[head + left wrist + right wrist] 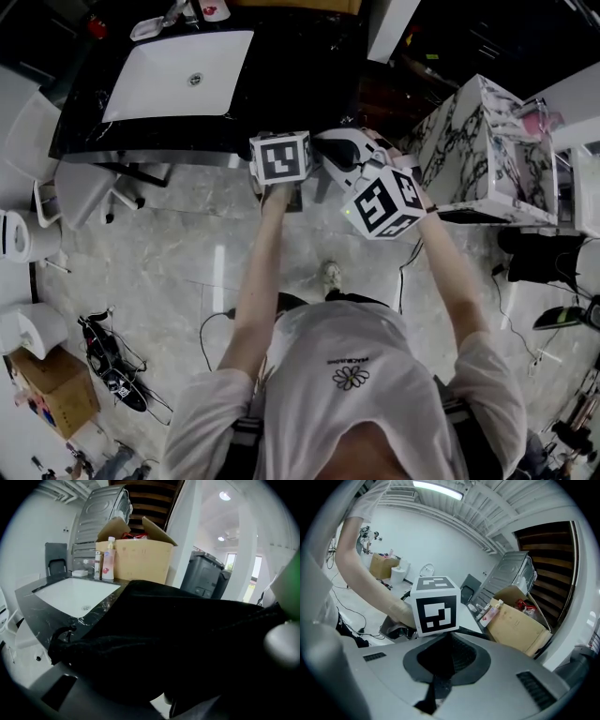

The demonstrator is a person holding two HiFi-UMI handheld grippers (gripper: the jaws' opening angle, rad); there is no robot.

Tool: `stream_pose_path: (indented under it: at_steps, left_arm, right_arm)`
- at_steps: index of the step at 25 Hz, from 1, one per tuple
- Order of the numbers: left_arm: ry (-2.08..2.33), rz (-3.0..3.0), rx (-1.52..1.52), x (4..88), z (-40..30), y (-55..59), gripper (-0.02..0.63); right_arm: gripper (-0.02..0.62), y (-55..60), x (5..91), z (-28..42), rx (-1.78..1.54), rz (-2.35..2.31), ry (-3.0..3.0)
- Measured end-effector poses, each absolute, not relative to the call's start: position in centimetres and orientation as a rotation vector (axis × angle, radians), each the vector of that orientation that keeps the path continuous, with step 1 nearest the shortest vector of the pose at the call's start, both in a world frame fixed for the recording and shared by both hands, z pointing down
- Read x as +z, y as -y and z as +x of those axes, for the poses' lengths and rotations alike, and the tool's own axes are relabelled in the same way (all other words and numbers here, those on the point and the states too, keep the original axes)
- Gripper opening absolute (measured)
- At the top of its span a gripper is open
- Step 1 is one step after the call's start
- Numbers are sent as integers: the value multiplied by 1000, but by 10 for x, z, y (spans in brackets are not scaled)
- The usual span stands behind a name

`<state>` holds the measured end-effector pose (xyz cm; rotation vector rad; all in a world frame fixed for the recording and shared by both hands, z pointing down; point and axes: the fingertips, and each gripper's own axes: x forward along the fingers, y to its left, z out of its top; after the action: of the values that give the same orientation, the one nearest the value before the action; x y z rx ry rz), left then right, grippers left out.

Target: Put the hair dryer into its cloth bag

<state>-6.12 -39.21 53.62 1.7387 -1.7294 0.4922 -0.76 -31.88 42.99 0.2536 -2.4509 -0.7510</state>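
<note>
The black cloth bag (178, 634) fills most of the left gripper view, draped over the edge of the black countertop (35, 604). My left gripper (154, 700) is shut on its fabric, which hides the jaws. My right gripper (436, 691) is shut, with a strip of the same black cloth (445, 656) pinched between its grey jaws. In the head view the two marker cubes, left (279, 157) and right (384, 202), sit close together at the counter's front edge. The right gripper's pale jaws reach toward the left one. I cannot make out the hair dryer in any view.
A white sink (178, 75) is set into the countertop (281, 94). Behind it stand bottles (108, 559) and an open cardboard box (136, 559). A marble-patterned cabinet (478, 150) is at the right, with a grey bin (204, 576) beyond the counter. Cables lie on the floor.
</note>
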Motion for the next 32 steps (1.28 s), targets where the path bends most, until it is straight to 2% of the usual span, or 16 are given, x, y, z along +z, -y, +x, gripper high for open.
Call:
stream_pose_path:
  at_steps: [7, 8, 10, 12, 15, 20, 26, 29, 32]
  left_arm:
    - [1767, 1841, 453, 528, -56, 397, 160]
    - [1784, 1854, 447, 525, -57, 394, 182]
    - [1828, 1869, 422, 516, -61, 387, 233]
    - [1857, 1864, 389, 506, -67, 378, 233]
    - [1915, 1840, 334, 489, -83, 361, 233]
    - [1974, 1791, 306, 474, -108, 334, 233]
    - [2072, 1813, 212, 430, -105, 297, 233]
    - [2122, 1844, 154, 405, -99, 276, 229]
    - [2171, 1937, 132, 380, -85, 258, 198]
  right_arm:
    - [21, 321, 431, -8, -718, 288, 2477]
    - [23, 321, 430, -8, -711, 300, 2483]
    - [70, 321, 428, -9, -696, 317, 2503]
    - [111, 319, 424, -8, -672, 338, 2532]
    - [126, 314, 413, -2, -637, 395, 2579]
    - [126, 304, 389, 15, -649, 514, 2617]
    - [121, 285, 351, 44, -631, 733, 2766]
    - [84, 277, 332, 63, -589, 908, 2855]
    - [46, 272, 323, 80, -552, 1081, 2882]
